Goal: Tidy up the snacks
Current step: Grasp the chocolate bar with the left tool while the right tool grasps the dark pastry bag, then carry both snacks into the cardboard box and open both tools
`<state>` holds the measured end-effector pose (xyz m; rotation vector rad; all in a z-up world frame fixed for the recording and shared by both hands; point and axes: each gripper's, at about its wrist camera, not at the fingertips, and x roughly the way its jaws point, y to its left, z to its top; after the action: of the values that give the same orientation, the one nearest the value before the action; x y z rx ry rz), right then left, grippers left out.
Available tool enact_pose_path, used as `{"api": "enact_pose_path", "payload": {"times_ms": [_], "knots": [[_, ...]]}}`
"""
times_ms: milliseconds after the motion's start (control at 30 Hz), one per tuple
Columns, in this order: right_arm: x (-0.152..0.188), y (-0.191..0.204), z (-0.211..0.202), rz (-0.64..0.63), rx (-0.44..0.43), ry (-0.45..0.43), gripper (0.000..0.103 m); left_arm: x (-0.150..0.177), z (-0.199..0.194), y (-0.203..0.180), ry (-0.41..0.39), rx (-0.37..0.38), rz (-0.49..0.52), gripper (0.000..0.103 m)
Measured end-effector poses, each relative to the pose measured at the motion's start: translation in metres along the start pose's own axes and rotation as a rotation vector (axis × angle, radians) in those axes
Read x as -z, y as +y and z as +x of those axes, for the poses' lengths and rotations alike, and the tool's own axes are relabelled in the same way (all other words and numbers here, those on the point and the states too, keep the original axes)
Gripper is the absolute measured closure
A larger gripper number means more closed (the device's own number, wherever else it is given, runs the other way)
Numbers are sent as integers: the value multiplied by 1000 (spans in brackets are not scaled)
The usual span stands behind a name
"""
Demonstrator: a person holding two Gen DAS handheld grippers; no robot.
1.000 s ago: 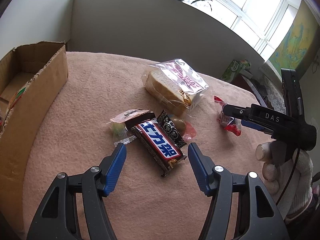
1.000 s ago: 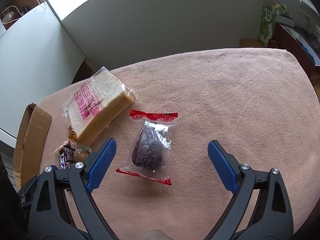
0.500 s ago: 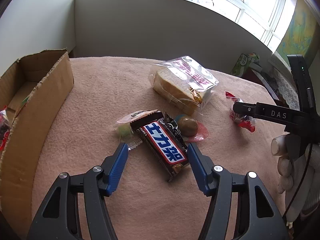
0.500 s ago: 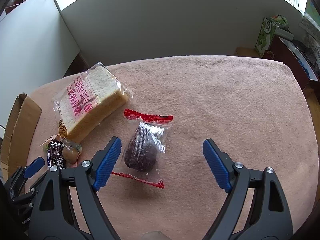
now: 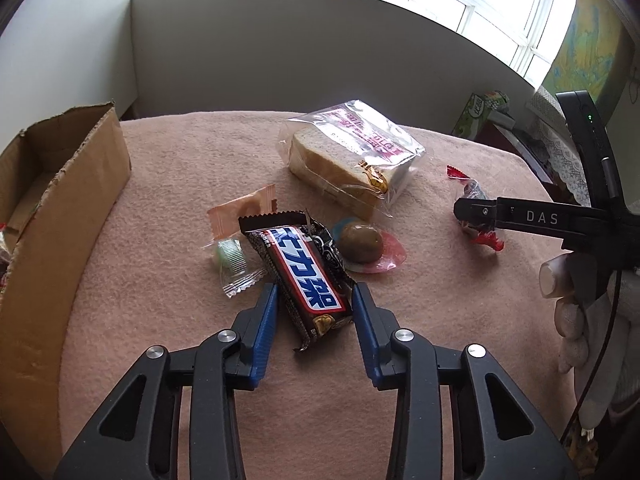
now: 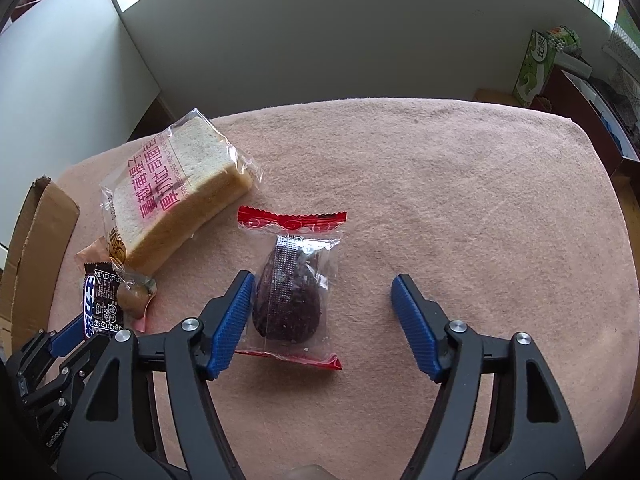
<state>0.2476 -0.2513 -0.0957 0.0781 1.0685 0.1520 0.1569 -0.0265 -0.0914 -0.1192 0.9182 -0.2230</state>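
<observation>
My left gripper (image 5: 314,298) straddles the near end of a dark chocolate bar (image 5: 298,270) with a blue-and-red label; the jaws are narrowed around it, with small gaps still showing on both sides. A green candy (image 5: 229,257), an orange packet (image 5: 244,210) and a brown round sweet (image 5: 360,240) lie beside the bar. My right gripper (image 6: 322,292) is open over a dark cake in a clear red-edged wrapper (image 6: 290,280), which lies against its left finger. Bagged sliced bread (image 6: 176,192) lies behind.
An open cardboard box (image 5: 48,208) stands at the table's left edge, also seen in the right wrist view (image 6: 36,248). The pink cloth (image 6: 460,200) covers the table. A green carton (image 6: 540,68) sits on furniture beyond the right edge.
My left gripper has moved forward over the chocolate bar and its jaws have narrowed around it. My right gripper has come forward and down over the wrapped cake.
</observation>
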Motion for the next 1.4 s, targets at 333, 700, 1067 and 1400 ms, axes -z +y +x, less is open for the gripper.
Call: {"api": "enact_pose_path", "payload": {"times_ms": [333, 700, 1067, 1400], "knots": [[0, 9, 4, -26, 44, 12, 34, -5, 3, 4, -7, -38, -25, 66], [16, 16, -8, -34, 19, -1, 65, -3, 1, 5, -18, -36, -2, 74], [45, 14, -23, -69, 7, -3, 66, 16, -19, 11, -8, -16, 61, 72], [46, 21, -24, -79, -1, -6, 66, 8, 2, 5, -10, -106, 72, 74]]}}
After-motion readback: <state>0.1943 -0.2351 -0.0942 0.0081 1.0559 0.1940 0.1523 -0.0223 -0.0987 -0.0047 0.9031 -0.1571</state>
